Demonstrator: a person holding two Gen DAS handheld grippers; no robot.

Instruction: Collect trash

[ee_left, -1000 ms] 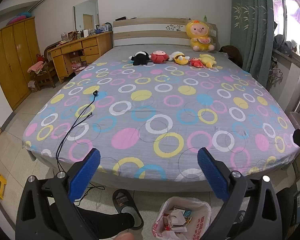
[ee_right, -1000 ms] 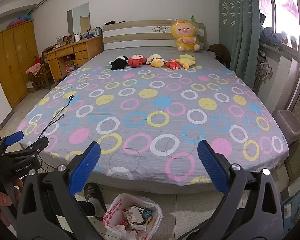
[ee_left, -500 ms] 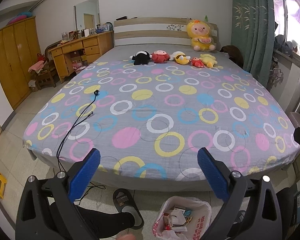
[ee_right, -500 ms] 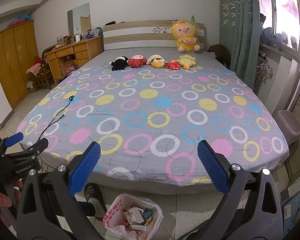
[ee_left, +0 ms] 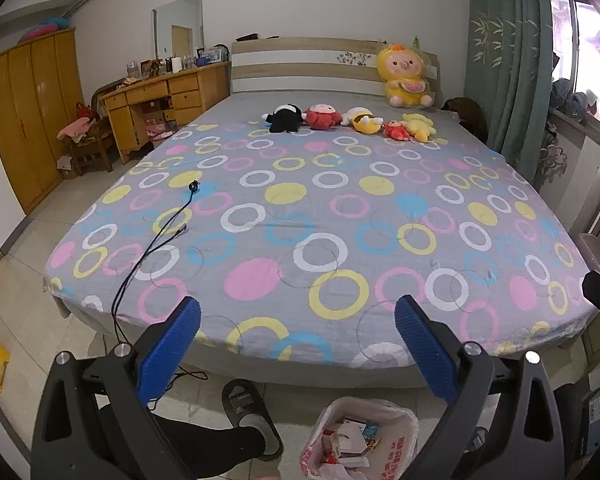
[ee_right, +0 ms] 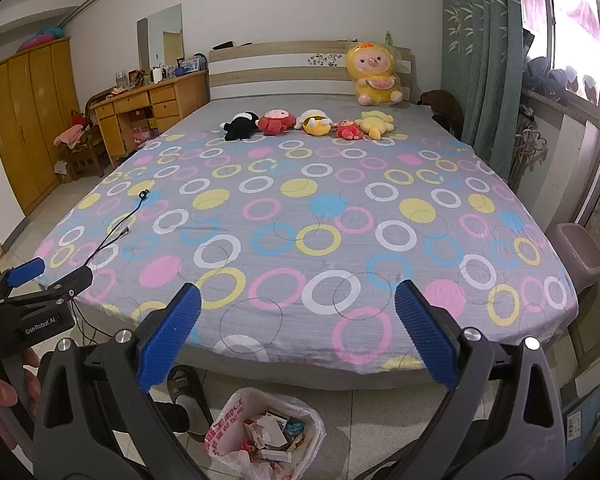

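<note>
A white plastic bag (ee_left: 360, 438) with red print stands open on the floor at the foot of the bed, filled with paper and wrapper scraps; it shows too in the right wrist view as the bag (ee_right: 266, 436). My left gripper (ee_left: 298, 346) hangs open above it, nothing between its blue pads. My right gripper (ee_right: 298, 336) is open and empty as well, held over the bed's foot edge. The left gripper (ee_right: 46, 276) also appears at the left edge of the right wrist view, gripped by a hand (ee_right: 0, 396).
The bed (ee_left: 320, 208) has a grey sheet with coloured rings, plush toys (ee_left: 348, 120) near the headboard and a black cable (ee_left: 156, 240) trailing off its left side. A slippered foot (ee_left: 250, 416) stands beside the bag. A lidded bin (ee_right: 578, 254) sits at the bed's right.
</note>
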